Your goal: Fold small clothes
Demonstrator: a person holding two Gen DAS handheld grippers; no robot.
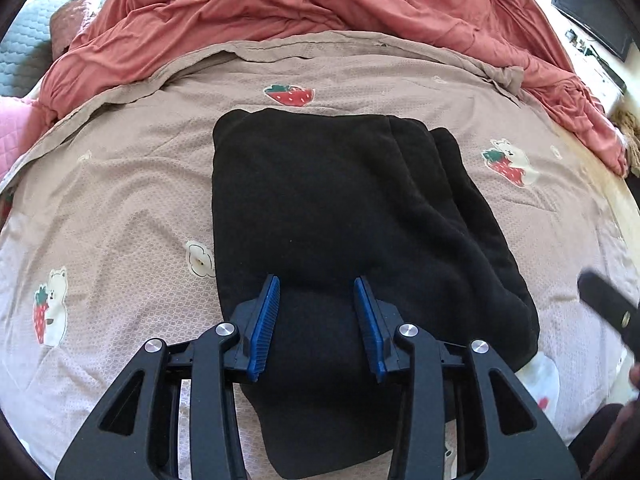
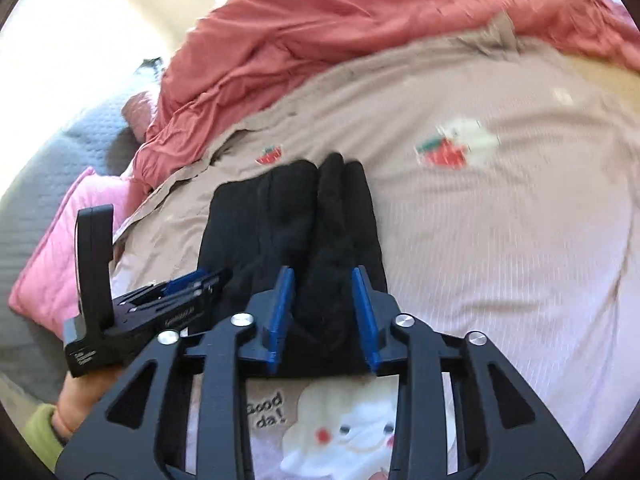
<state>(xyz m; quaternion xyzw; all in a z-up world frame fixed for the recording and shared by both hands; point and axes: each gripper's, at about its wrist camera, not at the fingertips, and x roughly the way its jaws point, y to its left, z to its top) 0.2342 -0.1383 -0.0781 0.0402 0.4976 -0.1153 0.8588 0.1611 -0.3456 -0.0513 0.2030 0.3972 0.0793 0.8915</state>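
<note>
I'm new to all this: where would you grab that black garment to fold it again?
Take the black garment by its near edge, coming from the near side where both sets of jaws already hover open. It lies flat on the strawberry-print bedsheet, so that edge lifts easiest.

A bed is covered by a beige strawberry-print sheet [image 1: 140,184]. A rumpled coral duvet [image 1: 304,0] is bunched along the upper frame. A dark monitor [image 1: 592,8] is seen at upper right.

Bed cover [image 1: 140,200]: you see beige fabric printed with strawberries and bears, spread flat.
Quilt [image 1: 280,4]: salmon-red, bunched along the cover's far edge.
Pillow [image 2: 52,256]: pink, quilted, at your left.
Grey blanket [image 1: 24,40]: far left, beside the quilt.
Monitor [image 1: 592,8]: dark, upper right.
</note>
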